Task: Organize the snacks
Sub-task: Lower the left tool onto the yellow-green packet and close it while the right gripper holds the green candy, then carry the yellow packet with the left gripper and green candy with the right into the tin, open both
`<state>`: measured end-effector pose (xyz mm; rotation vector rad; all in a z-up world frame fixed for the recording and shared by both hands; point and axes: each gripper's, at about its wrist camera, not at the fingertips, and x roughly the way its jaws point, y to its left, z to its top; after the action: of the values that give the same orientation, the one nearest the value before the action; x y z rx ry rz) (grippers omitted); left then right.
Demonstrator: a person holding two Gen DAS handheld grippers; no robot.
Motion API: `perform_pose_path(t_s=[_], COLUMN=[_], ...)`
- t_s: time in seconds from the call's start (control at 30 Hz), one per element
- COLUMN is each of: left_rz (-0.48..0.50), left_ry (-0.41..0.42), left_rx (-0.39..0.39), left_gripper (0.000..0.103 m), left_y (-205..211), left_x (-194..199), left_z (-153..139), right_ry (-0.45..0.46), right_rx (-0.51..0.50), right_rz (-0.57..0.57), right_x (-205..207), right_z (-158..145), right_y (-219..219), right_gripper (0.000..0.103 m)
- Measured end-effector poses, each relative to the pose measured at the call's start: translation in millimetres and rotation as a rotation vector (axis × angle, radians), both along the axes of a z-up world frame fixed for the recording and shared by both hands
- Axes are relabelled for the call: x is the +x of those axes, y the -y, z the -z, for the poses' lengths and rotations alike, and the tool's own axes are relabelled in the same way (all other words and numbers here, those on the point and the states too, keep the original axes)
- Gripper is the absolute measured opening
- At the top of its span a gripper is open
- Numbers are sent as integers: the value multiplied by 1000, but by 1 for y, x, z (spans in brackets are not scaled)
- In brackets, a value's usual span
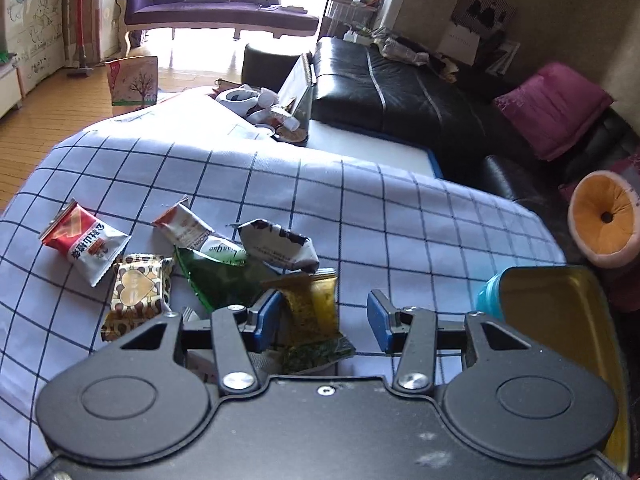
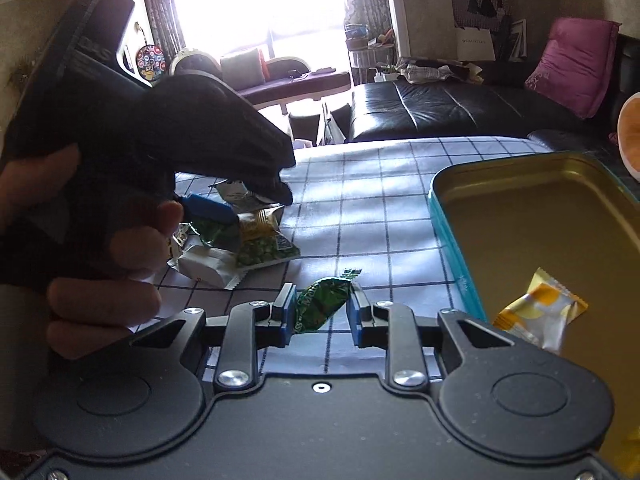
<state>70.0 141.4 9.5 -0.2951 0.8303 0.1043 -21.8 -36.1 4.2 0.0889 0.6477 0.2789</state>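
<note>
Right gripper [image 2: 322, 314] clamped on a small green snack packet [image 2: 326, 300] just left of the gold-lined tin [image 2: 444, 200] — light, crinkly, slippery film, best pinched at its filled middle. Left gripper [image 1: 324, 318] stands parted over a yellow packet [image 1: 316, 304] in the pile on the checked cloth [image 1: 420, 220] — pads not pressing it.
</note>
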Motion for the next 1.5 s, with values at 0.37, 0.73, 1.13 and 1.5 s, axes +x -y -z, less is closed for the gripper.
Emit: perform_pose_path(t_s=[0.37,0.73,1.13,1.5], left_rz=[-1,-41,-58,-1], left_ry=[-77,-13,106,156], left_rx=[69,65,-24,-2], left_gripper=[45,29,29,29], left_y=[23,10,-10,4], left_x=[18,4,-33,-58], left_z=[25,9,-40,-71], right_ry=[-3,3,-4,68], right_rx=[19,34,100,230], right_rz=[15,20,22,202], right_x=[0,0,3,8], right_z=[0,-3,-9,-45], right_y=[13,12,11,66], right_gripper=[36,36,36,37])
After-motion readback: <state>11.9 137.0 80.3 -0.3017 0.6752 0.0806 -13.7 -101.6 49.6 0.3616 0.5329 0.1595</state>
